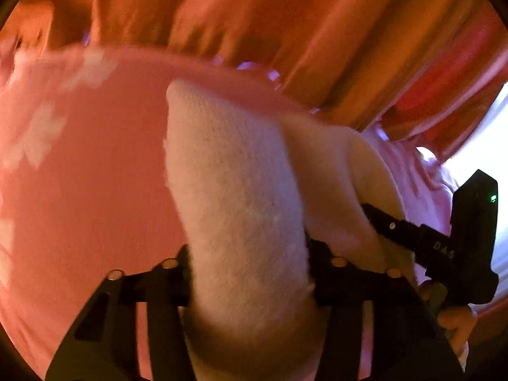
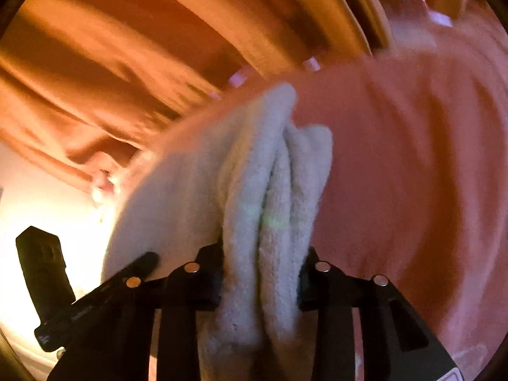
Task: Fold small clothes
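A: Start at the left gripper (image 1: 247, 282). What is it doing?

B: Its 2 black fingers (image 1: 177, 282) are pinched on a thick band of cream knitted cloth (image 1: 231, 190). The band fills the gap between them and runs up and away from the jaws.

A: And the right gripper (image 2: 260, 282)?

B: Same story. Its jaws are clamped on a bunched part of that cream cloth, with 2 or 3 folds squeezed together between the fingers (image 2: 206, 282). Neither claw is wide; each is closed down to the thickness of the fabric.

A: Can each one see the other?

B: Yes. In the left wrist view the right gripper comes in from the right edge, with a person's hand (image 1: 457, 320) under it. In the right wrist view the left gripper sits at the lower left.

A: Where does the cloth sit?

B: Over a pink bedspread (image 1: 95, 190) with pale flower shapes, reaching toward its far edge. Whether the cloth rests on it or hangs just above, I cannot tell; the pictures are blurred.

A: Beyond that?

B: Orange curtains (image 2: 111, 63) hang past the far edge, and bright light shows at 1 side.
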